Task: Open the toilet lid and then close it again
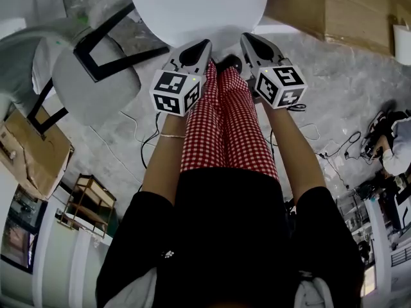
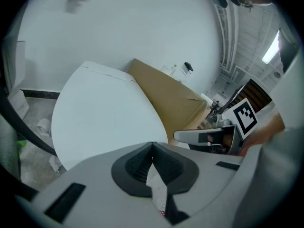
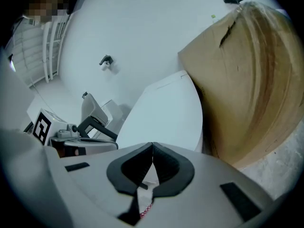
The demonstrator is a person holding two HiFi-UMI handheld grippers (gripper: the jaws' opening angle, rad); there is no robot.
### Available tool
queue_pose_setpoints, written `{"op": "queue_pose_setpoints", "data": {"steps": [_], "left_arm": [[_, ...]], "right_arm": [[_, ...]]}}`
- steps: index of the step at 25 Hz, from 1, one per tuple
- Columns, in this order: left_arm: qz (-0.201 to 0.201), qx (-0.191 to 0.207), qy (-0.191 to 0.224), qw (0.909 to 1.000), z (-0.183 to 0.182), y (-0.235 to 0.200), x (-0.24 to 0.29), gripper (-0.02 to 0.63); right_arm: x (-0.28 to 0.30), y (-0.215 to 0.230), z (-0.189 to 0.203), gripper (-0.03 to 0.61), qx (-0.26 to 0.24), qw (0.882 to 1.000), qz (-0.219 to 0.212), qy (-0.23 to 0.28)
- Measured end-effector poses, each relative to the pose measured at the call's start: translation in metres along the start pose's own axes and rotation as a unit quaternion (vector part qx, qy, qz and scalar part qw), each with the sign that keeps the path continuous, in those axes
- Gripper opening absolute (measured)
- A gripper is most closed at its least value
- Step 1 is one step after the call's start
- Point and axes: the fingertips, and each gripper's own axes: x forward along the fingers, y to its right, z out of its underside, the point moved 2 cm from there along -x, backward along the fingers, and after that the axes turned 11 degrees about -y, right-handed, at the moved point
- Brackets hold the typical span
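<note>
The white toilet lid (image 1: 192, 5) lies shut at the top of the head view; it also fills the middle of the left gripper view as the lid (image 2: 104, 113) and of the right gripper view as the lid (image 3: 166, 118). My left gripper (image 1: 202, 47) and right gripper (image 1: 247, 40) hover side by side just short of the lid's front edge, tips pointing at it. Both are shut, jaws pressed together with nothing between them. In their own views the left gripper (image 2: 152, 144) and the right gripper (image 3: 152, 145) stand clear of the lid.
Red checked trouser legs (image 1: 225, 120) stand right under the grippers. A grey chair with black frame (image 1: 96, 76) sits left of the toilet. Cardboard sheets (image 1: 334, 5) lean at the right, a cardboard box (image 1: 32, 146) lies at the left. Cables (image 1: 334, 153) trail over the concrete floor.
</note>
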Motion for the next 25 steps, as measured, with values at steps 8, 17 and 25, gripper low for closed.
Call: {"op": "queue_pose_setpoints", "data": {"steps": [8,17,25], "left_arm": [[-0.014,0.001,0.005,0.9999,-0.022,0.001,-0.019,0.005],[-0.022,0.023,0.009,0.9995,-0.048,0.005,-0.051,0.004],[-0.016,0.012,0.028,0.9994,-0.067,0.017,-0.073,0.004]], "right_arm": [[-0.023,-0.010,-0.017,0.020,-0.011,1.000,-0.004,0.011],[-0.041,-0.044,-0.048,0.020,-0.030,0.999,-0.024,0.033],[-0.056,-0.069,-0.073,0.020,-0.047,0.998,-0.035,0.037]]}}
